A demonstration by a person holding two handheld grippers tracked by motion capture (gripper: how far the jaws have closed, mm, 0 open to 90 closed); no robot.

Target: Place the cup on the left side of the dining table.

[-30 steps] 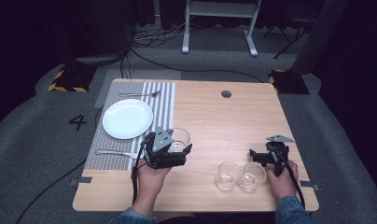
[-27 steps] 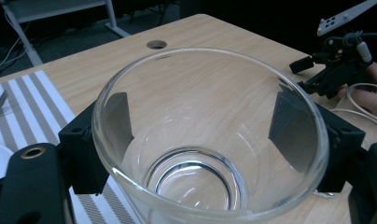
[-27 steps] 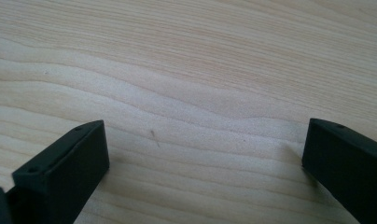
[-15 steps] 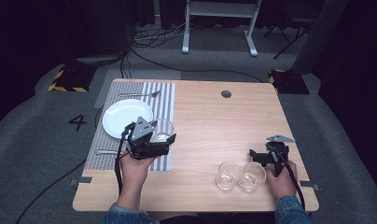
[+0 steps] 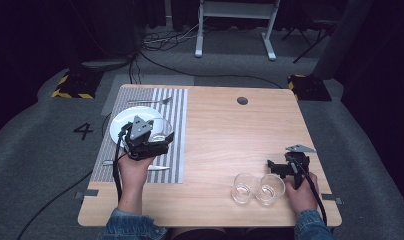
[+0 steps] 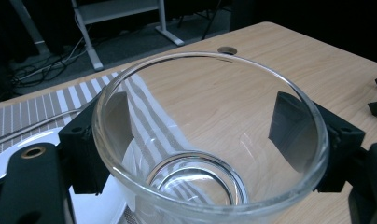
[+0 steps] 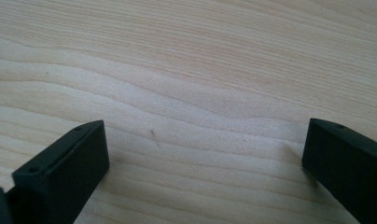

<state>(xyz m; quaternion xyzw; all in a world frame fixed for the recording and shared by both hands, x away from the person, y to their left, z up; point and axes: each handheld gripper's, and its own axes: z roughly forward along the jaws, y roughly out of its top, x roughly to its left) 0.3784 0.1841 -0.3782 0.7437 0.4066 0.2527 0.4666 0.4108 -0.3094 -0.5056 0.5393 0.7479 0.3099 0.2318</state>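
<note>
A clear glass cup (image 5: 161, 129) is clamped in my left gripper (image 5: 162, 136) above the striped placemat (image 5: 177, 112), at the right edge of the white plate (image 5: 121, 122). In the left gripper view the black jaws press on both sides of the cup (image 6: 289, 88), and the left gripper (image 6: 200, 121) is shut on it. My right gripper (image 5: 273, 167) rests near the table's front right, open, with only bare wood (image 7: 200, 70) between the jaws of that gripper (image 7: 205, 158). Two more glass cups (image 5: 243, 188) (image 5: 270, 189) stand side by side just in front of it.
A fork (image 5: 150, 101) lies on the placemat behind the plate, and a knife (image 5: 157, 168) lies on it near the front. A round cable hole (image 5: 242, 100) sits at the table's back. A white frame stands on the floor beyond the table.
My left gripper has carried the glass cup leftward and away from me, from the table's middle front to the plate's edge over the placemat. The right gripper has stayed put.
</note>
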